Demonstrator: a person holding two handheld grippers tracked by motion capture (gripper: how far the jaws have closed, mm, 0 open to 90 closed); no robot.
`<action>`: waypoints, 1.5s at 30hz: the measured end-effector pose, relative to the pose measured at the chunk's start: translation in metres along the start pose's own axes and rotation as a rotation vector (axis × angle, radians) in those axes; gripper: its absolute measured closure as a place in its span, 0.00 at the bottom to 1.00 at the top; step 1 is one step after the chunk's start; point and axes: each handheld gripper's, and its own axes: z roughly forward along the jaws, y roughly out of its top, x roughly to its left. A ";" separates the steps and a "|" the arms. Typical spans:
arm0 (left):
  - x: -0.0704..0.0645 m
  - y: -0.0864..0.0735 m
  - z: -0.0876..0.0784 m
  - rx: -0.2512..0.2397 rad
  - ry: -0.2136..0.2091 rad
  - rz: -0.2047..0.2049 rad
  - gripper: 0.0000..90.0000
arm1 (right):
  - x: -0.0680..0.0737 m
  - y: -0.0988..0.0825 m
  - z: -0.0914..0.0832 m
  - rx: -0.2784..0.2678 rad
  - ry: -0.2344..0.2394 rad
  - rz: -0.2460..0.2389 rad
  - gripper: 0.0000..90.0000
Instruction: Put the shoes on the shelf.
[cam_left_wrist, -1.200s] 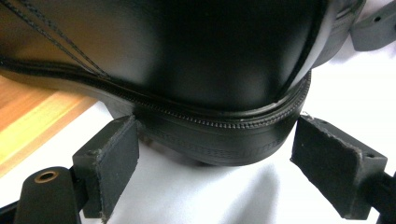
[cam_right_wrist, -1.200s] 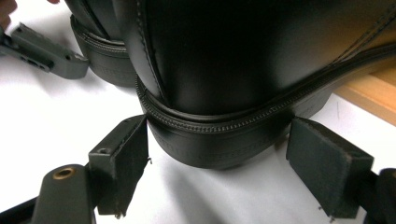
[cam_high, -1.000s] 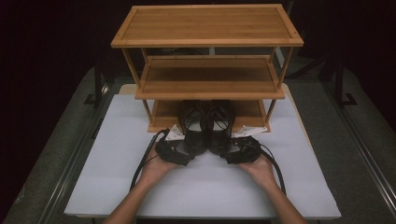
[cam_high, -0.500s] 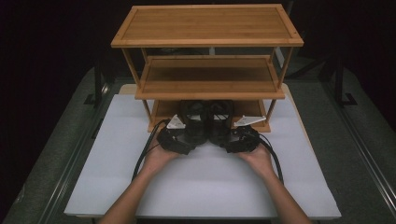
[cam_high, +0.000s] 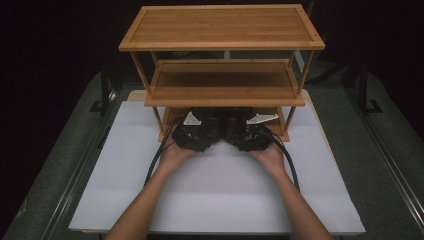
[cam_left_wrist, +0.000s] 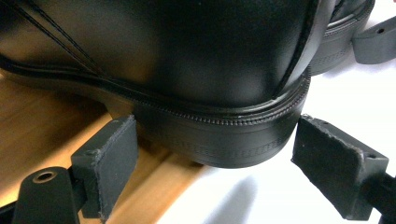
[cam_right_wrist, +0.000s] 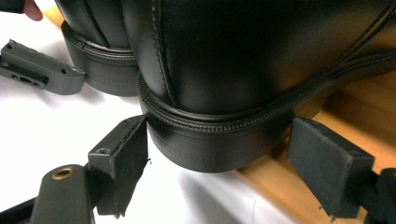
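Note:
A pair of black leather shoes lies side by side, toes in under the bamboo rack (cam_high: 222, 27) on its bottom shelf (cam_high: 276, 119). My left gripper (cam_high: 201, 132) is shut on the heel of the left shoe (cam_left_wrist: 187, 60), a pad against each side of the sole (cam_left_wrist: 219, 149). My right gripper (cam_high: 246, 133) grips the heel of the right shoe (cam_right_wrist: 261, 56) the same way, its pads (cam_right_wrist: 126, 158) pressed on the sole. Both heels hang past the shelf's front edge over the white board (cam_high: 215, 190). In the high view the middle shelf hides most of each shoe.
The rack has three wooden shelves; its top and middle ones (cam_high: 225, 82) are bare. It stands at the back of the white board on a grey table (cam_high: 360, 150). Cables (cam_high: 159, 152) trail back from both grippers beside the person's forearms.
Both hands have pushed forward toward the rack, carrying the shoes with them. The shoes now lie deeper under the middle shelf than a second ago.

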 end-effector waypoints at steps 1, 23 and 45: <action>0.001 0.001 0.002 -0.001 0.002 -0.001 0.16 | -0.001 0.001 0.002 0.004 -0.004 0.004 0.23; 0.011 0.003 0.022 0.063 0.009 -0.037 0.15 | -0.009 0.003 0.020 0.037 -0.063 0.023 0.21; 0.011 -0.006 -0.021 0.065 -0.045 -0.024 0.02 | -0.019 -0.002 -0.016 0.060 -0.067 0.043 0.02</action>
